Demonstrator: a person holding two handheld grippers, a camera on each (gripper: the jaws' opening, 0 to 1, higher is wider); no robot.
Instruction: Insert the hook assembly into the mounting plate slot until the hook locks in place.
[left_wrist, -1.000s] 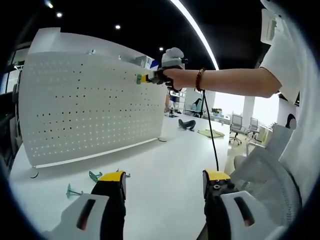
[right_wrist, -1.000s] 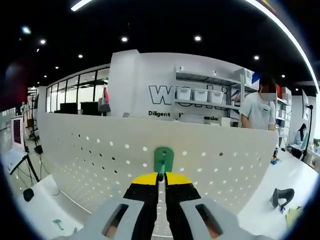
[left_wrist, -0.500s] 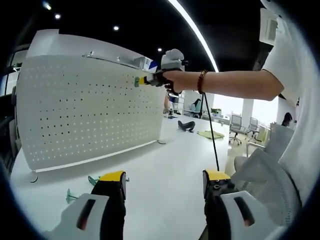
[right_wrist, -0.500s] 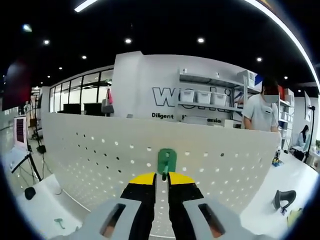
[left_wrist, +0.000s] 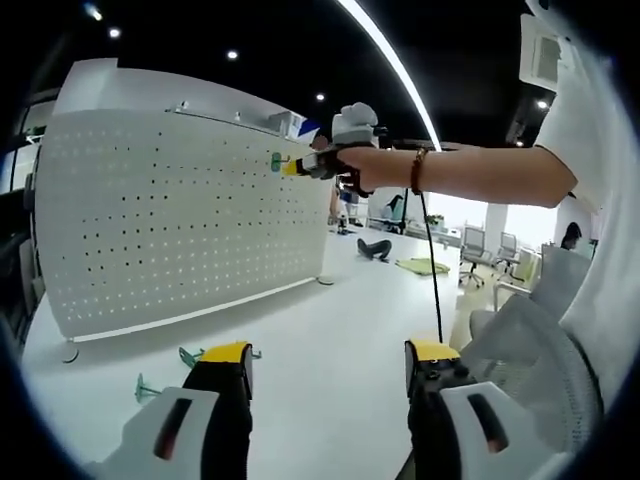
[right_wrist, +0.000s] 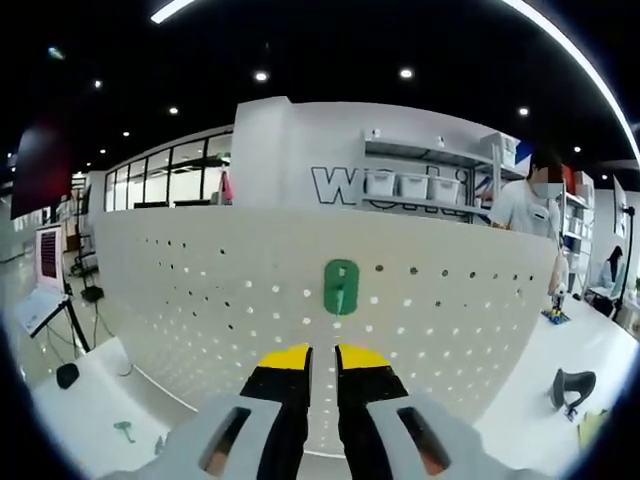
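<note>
The right gripper (right_wrist: 322, 357) has let go and drawn back, jaws parted, leaving one green hook (right_wrist: 341, 287) seated high on the pegboard (right_wrist: 200, 290), seemingly locked in. The left gripper (left_wrist: 328, 365) hangs open over the table (left_wrist: 330, 300). Two spare hooks (left_wrist: 148, 385) lie there; one board stands.

pegboard (right_wrist: 200, 290): matt white perforated metal | hook (right_wrist: 341, 287): smooth green plastic | table (left_wrist: 330, 340): glossy white
</note>
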